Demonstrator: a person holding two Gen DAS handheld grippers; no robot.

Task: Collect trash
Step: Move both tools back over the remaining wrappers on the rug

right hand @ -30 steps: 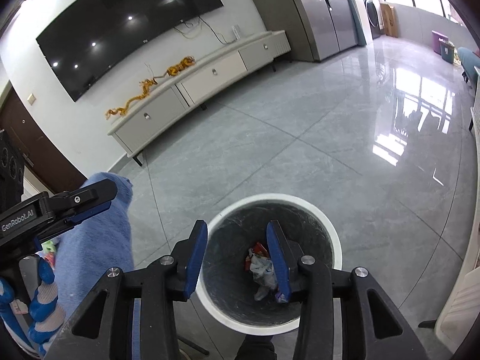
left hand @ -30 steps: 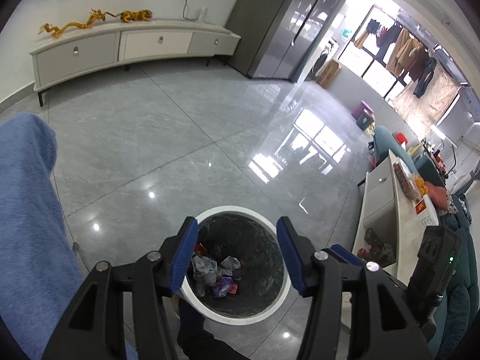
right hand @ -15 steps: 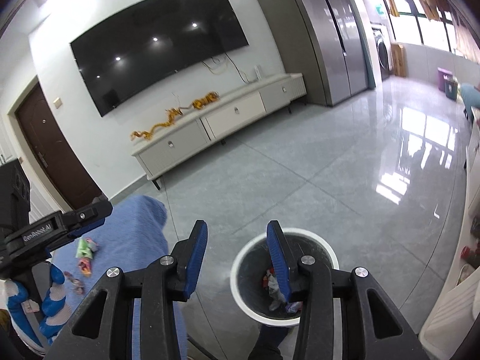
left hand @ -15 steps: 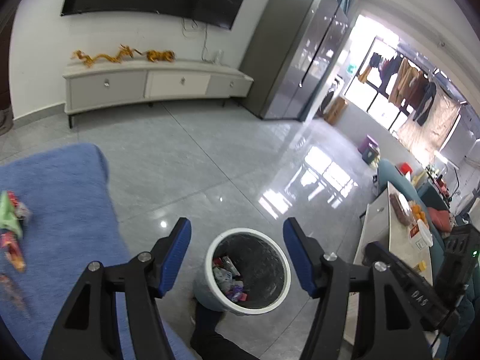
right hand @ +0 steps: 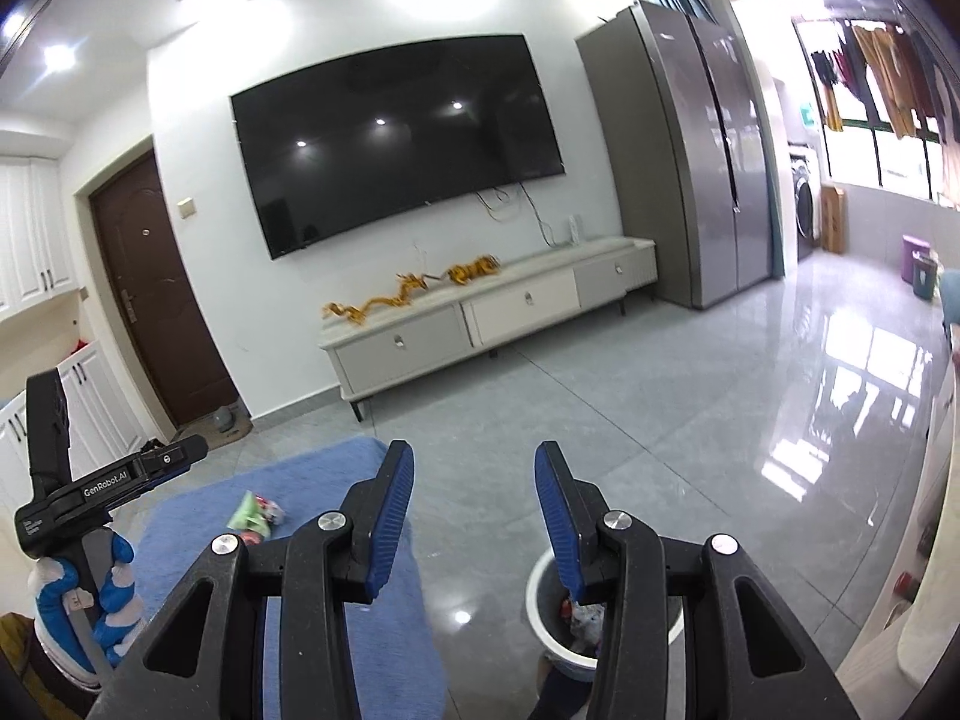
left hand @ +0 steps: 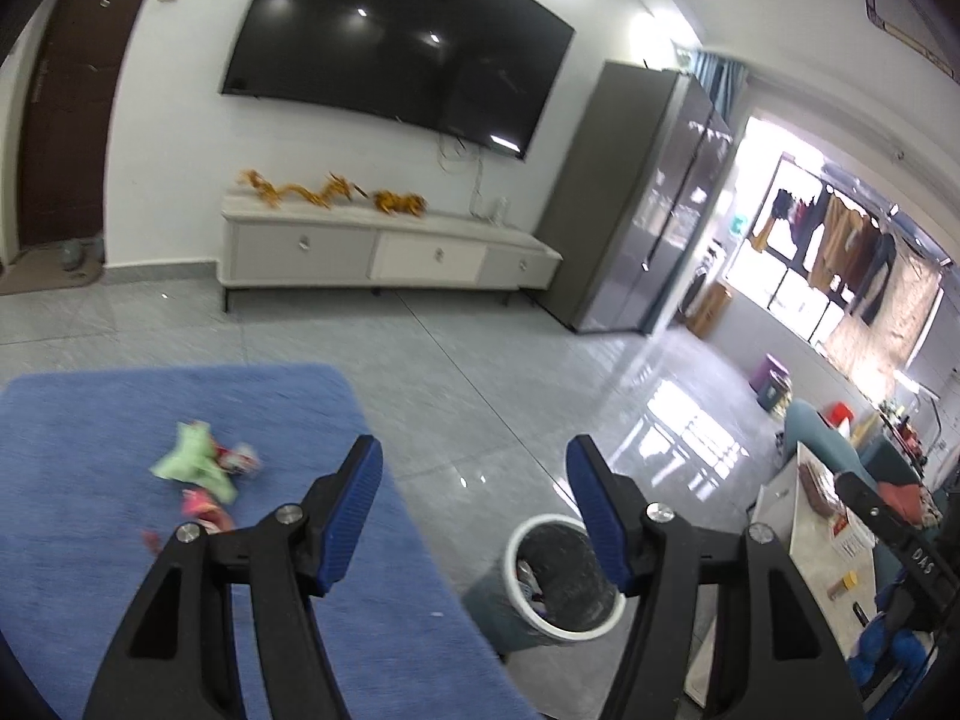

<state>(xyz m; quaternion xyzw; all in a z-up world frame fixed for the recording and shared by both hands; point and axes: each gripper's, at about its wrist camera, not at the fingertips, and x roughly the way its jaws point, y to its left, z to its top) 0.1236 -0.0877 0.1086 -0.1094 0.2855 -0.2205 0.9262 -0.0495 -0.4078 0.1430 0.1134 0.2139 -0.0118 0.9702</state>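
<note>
Crumpled wrappers lie on a blue rug (left hand: pixel 90 540): a green one (left hand: pixel 192 456) and pink-red ones (left hand: pixel 207 510). In the right wrist view the same wrappers (right hand: pixel 252 513) lie on the rug (right hand: pixel 198 540). A white-rimmed trash bin (left hand: pixel 564 576) stands on the tiled floor right of the rug, with trash inside. My left gripper (left hand: pixel 474 456) is open and empty, raised above the rug's right edge and the bin. My right gripper (right hand: pixel 474 456) hangs above the bin (right hand: pixel 543 612); its jaws are opening with nothing between them.
A TV cabinet (left hand: pixel 384 252) with gold dragon ornaments stands under a wall TV (left hand: pixel 390 42). A tall grey fridge (left hand: pixel 636 204) is to its right and a dark door (right hand: pixel 150 300) to its left. A low table (left hand: pixel 822 528) with items borders the bin's right side. A gloved hand (right hand: pixel 78 588) holds the left tool.
Both grippers rose and tipped up from directly over the bin. The bin shrank toward the lower right, and the rug with its wrappers came into view. The left jaws widened.
</note>
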